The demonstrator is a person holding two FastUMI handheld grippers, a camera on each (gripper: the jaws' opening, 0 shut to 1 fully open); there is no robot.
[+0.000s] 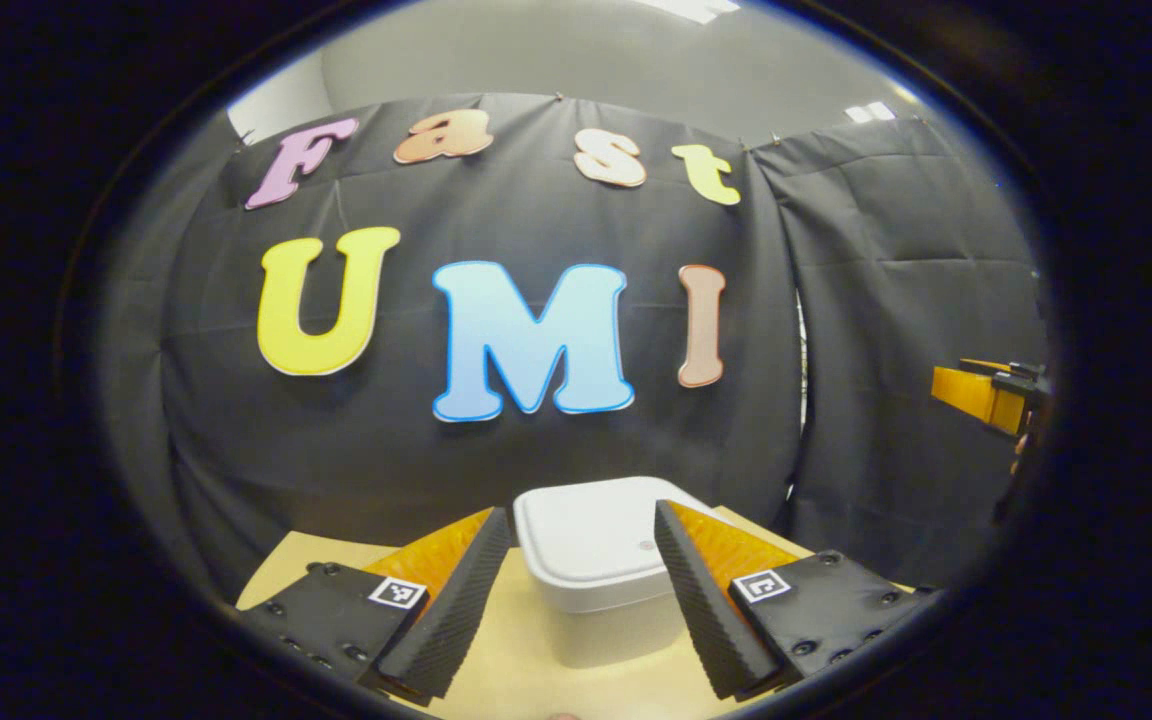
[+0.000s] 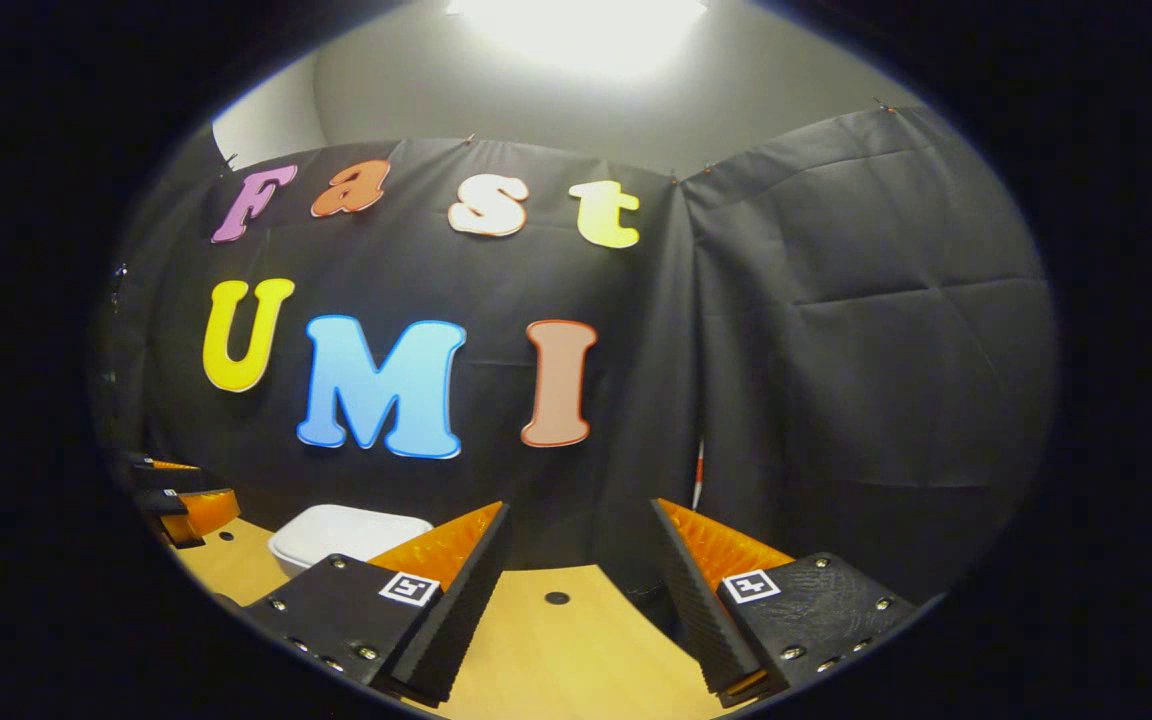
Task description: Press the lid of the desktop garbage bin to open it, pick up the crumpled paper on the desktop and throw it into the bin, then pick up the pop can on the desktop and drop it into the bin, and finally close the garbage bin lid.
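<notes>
A white desktop bin [image 1: 591, 565] with its lid down stands on the wooden table, straight ahead in the left gripper view. My left gripper [image 1: 581, 590] is open, its fingers held just short of the bin on either side, with nothing between them. In the right gripper view the same bin [image 2: 346, 533] sits low at the left, and my right gripper [image 2: 576, 590] is open over bare tabletop to its right. The left gripper [image 2: 176, 500] shows at the far left edge there. The right gripper [image 1: 991, 395] shows at the far right of the left gripper view.
The light wooden table [image 2: 576, 640] has a small dark hole [image 2: 557, 598] near its back edge. Black cloth walls close the booth behind and to the right.
</notes>
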